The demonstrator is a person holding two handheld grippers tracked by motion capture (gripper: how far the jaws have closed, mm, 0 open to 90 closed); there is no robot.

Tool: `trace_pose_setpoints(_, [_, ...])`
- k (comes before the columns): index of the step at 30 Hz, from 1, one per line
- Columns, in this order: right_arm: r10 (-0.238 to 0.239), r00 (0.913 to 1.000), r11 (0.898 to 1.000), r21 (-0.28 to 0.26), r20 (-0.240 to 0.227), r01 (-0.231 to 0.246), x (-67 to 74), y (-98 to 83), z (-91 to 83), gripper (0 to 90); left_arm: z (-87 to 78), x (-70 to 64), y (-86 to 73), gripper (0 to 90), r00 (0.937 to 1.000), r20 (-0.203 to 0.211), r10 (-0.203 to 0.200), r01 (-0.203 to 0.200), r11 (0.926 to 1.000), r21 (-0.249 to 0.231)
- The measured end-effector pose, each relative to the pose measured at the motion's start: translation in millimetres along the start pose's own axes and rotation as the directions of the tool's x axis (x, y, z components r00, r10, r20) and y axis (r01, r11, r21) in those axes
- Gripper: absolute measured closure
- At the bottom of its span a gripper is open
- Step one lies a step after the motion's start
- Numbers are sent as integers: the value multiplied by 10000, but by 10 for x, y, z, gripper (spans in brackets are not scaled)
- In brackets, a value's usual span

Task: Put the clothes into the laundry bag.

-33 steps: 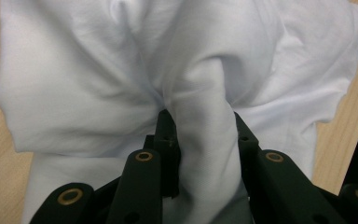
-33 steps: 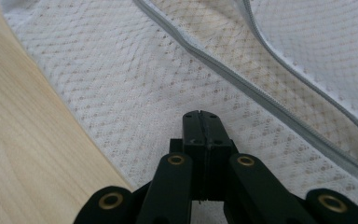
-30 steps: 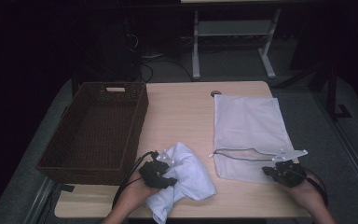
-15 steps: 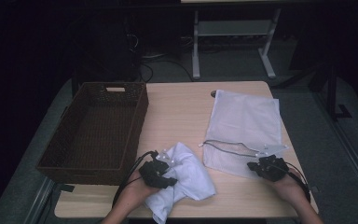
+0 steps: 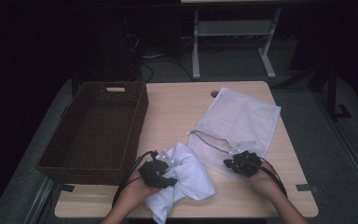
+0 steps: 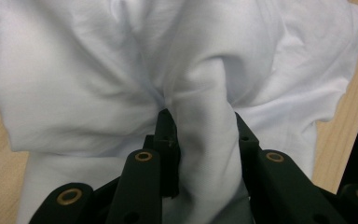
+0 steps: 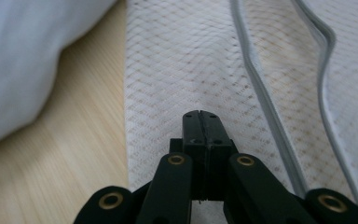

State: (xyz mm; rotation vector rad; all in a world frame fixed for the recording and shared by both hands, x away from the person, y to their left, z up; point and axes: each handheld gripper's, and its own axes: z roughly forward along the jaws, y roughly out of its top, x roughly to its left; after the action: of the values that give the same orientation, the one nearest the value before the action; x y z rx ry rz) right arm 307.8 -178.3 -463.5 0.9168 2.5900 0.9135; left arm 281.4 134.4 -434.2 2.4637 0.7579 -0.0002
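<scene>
The work in hand looks like getting a white garment (image 5: 186,175) into a white mesh laundry bag (image 5: 240,122), and the step reached is the set-up: one side has the cloth, the other is at the bag. The left hand-held gripper (image 5: 157,171) sits at the near edge of the desk (image 5: 177,107), its jaws partly closed and pinching a bunched fold of the garment between them, as the left gripper view shows plainly, with cloth (image 6: 200,140) gathered up between the 2 black jaws. The garment lies crumpled on the desk just right of the brown wicker basket (image 5: 98,133) and just left of the bag, near it but whether they touch I cannot tell. The right hand-held gripper (image 5: 243,163) rests over the near end of the bag, beside the grey zip line (image 5: 212,140); in the right gripper view its jaws (image 7: 200,122) are pressed fully together above the mesh (image 7: 177,60), and nothing shows caught between the tips, so I judge it empty. The next move, as I read it, calls for the right jaws to part and take 1 edge of the bag's mouth by the zip, lifting it so an opening forms; then the left can carry the pinched cloth across and feed it in. The mesh is thin and limp, so a grip on only the upper layer is what matters
</scene>
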Motion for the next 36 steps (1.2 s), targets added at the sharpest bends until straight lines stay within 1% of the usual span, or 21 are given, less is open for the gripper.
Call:
trace_pose_setpoints(2, [-151,9999,9999,-9,-79,151,35,43,34,898,-1,3,-1,707,10000,8,20,-20,10000,12])
trace_pose_setpoints(4, [-275,9996,9996,39,-59,275,45,53,23,898,-1,5,-3,707,10000,24,19,-20,10000,10])
trace_pose_setpoints(6, [-118,9999,9998,-129,-2,118,-10,31,-46,898,-1,7,-3,707,10000,33,16,-16,10000,9])
trace_pose_setpoints(8, [245,9996,9990,-385,171,-238,-114,-10,-142,898,-1,10,-4,707,10000,51,14,-14,10000,5])
trace_pose_setpoints(9, [313,9988,9986,-439,381,-296,-178,-36,-189,898,-1,11,-4,707,10000,58,13,-13,10000,4])
trace_pose_setpoints(10, [478,9972,9977,-502,581,-449,-244,-65,-237,898,0,12,-4,707,10000,63,14,-14,10000,2])
trace_pose_setpoints(11, [679,9950,9963,-584,731,-637,-312,-99,-281,898,0,11,-4,707,10000,58,15,-15,10000,4])
trace_pose_setpoints(12, [914,9911,9941,-665,968,-851,-397,-144,-328,898,0,11,-4,707,10000,62,10,-10,10000,3])
trace_pose_setpoints(14, [1142,9850,9918,-720,1290,-1056,-501,-203,-377,898,2,13,-4,707,10000,89,-40,40,10000,-11])
trace_pose_setpoints(15, [1297,9808,9903,-680,1454,-1209,-563,-242,-395,898,1,15,-4,707,10000,94,-32,32,10000,-2])
trace_pose_setpoints(17, [1437,9769,9892,-529,1581,-1370,-630,-295,-394,898,2,16,-4,707,10000,95,-30,30,10000,-4])
trace_pose_setpoints(19, [1503,9755,9886,-322,1604,-1470,-675,-348,-359,898,1,15,-5,707,9999,97,-38,38,10000,-6])
trace_pose_setpoints(22, [1428,9779,9893,69,1527,-1456,-676,-390,-302,898,1,15,-6,707,9999,97,-30,30,10000,-11])
trace_pose_setpoints(24, [1397,9792,9898,85,1472,-1425,-653,-394,-300,898,3,13,-7,707,9999,97,-46,47,10000,-38])
trace_pose_setpoints(26, [1251,9809,9915,165,1489,-1290,-616,-391,-305,898,3,12,-7,707,9999,100,-47,48,10000,-38])
trace_pose_setpoints(32, [823,9880,9945,538,1309,-900,-431,-393,-350,898,0,10,-9,706,10000,90,-8,8,10000,-55])
trace_pose_setpoints(33, [751,9893,9950,567,1248,-826,-389,-402,-362,898,0,10,-10,705,9999,97,-27,28,10000,-63])
trace_pose_setpoints(36, [770,9928,9954,503,921,-818,-286,-437,-391,898,-5,18,-10,704,9999,137,15,-15,10000,-51])
